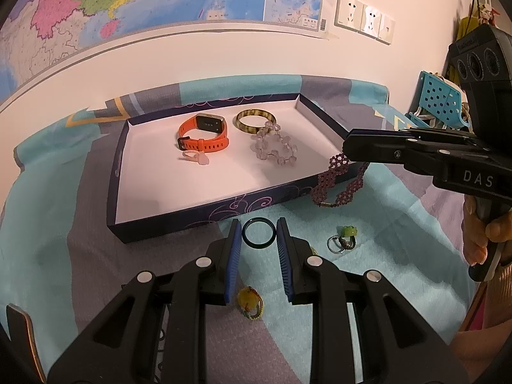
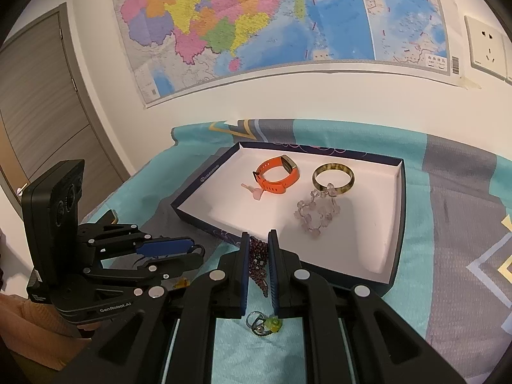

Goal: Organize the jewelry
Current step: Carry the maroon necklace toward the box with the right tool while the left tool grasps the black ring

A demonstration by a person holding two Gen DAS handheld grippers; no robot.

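My left gripper point(image 1: 258, 222) point(image 2: 196, 251) is shut on a dark green ring point(image 1: 245, 235), held just above the teal cloth in front of the box. My right gripper point(image 1: 345, 148) point(image 2: 258, 236) is shut on a purple beaded bracelet point(image 1: 336, 179) point(image 2: 257, 262), which dangles by the box's near right corner. The dark blue box point(image 1: 179, 220) point(image 2: 204, 172) has a white floor. On it lie an orange watch point(image 1: 204, 134) point(image 2: 278, 174), an amber bangle point(image 1: 256, 121) point(image 2: 333, 176), a clear bead bracelet point(image 1: 275, 147) point(image 2: 315, 212) and a small pink piece point(image 1: 196, 157) point(image 2: 254, 192).
On the cloth lie rings with a green stone point(image 1: 344, 240) point(image 2: 265, 323) and a yellow pendant point(image 1: 249, 300) point(image 2: 180, 284). A blue perforated basket point(image 1: 438, 102) stands at the far right. A wall with a map runs behind, and a door point(image 2: 41, 112) is at left.
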